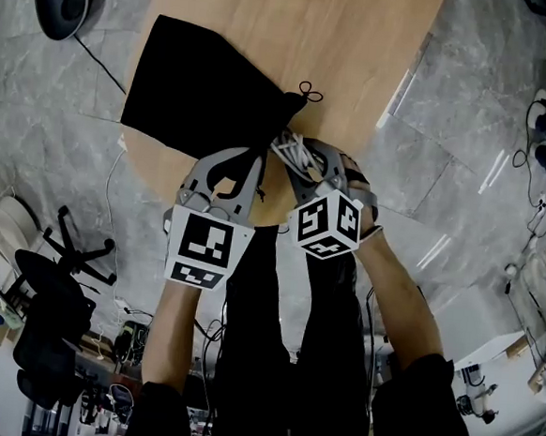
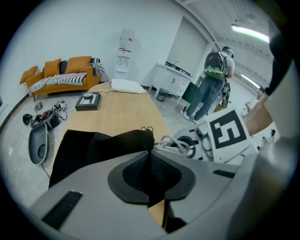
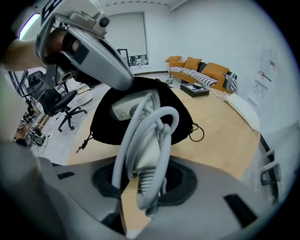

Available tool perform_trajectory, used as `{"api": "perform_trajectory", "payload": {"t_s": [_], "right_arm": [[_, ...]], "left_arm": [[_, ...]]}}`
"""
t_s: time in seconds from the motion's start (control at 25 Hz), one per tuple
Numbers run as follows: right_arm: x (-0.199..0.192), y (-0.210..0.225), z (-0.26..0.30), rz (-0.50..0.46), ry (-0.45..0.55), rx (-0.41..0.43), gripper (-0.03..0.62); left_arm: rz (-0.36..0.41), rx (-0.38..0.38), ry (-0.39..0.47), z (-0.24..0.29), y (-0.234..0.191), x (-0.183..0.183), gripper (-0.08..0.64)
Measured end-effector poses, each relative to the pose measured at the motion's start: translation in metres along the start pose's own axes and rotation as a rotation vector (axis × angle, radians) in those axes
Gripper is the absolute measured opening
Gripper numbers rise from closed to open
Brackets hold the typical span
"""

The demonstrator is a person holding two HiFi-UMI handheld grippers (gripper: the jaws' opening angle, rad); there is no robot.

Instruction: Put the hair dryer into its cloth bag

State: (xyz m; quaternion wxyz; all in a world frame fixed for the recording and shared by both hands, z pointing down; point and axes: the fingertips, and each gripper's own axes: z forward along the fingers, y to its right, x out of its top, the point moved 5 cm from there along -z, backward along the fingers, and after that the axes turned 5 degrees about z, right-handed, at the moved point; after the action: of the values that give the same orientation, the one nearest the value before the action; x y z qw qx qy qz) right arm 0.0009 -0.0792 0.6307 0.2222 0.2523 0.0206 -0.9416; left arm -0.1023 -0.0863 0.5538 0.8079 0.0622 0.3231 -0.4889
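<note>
- Hair dryer [image 3: 125,108]: white, far end looks tucked into the mouth of the black cloth bag [image 1: 203,89]; handle and coiled cable [image 3: 161,122] stick out toward the right gripper [image 3: 143,187].
- Right gripper: jaws part-way closed, clamped on the handle base with the cable loops caught between them.
- Left gripper [image 2: 151,174]: jaws almost together, pinching a fold of the bag's rim.
- Bag lies flat on the wooden table [image 1: 362,41], mouth toward the near edge, drawstring [image 1: 309,93] loose beside it.
- Handling, my judgement: dryer is rigid plastic of moderate weight, and its smooth shell could slip. Cable is springy and likely to uncoil and snag the rim. Best hold is the handle with the cable trapped.
- Bag is soft and limp, and the mouth collapses unless pulled open. Grip the hem, not the middle.
</note>
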Motion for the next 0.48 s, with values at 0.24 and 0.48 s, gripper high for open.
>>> {"api": "perform_trajectory", "payload": {"t_s": [0.24,0.48], "right_arm": [[-0.016,-0.003,-0.035,0.03,-0.087,-0.006,0.149],[-0.007,-0.003,-0.031,0.018,-0.112,0.018,0.149]], "left_arm": [[0.0,-0.017,-0.003,-0.004,-0.003,-0.003,0.026],[0.042,-0.036,-0.006,0.002,0.015,-0.001,0.026]]}}
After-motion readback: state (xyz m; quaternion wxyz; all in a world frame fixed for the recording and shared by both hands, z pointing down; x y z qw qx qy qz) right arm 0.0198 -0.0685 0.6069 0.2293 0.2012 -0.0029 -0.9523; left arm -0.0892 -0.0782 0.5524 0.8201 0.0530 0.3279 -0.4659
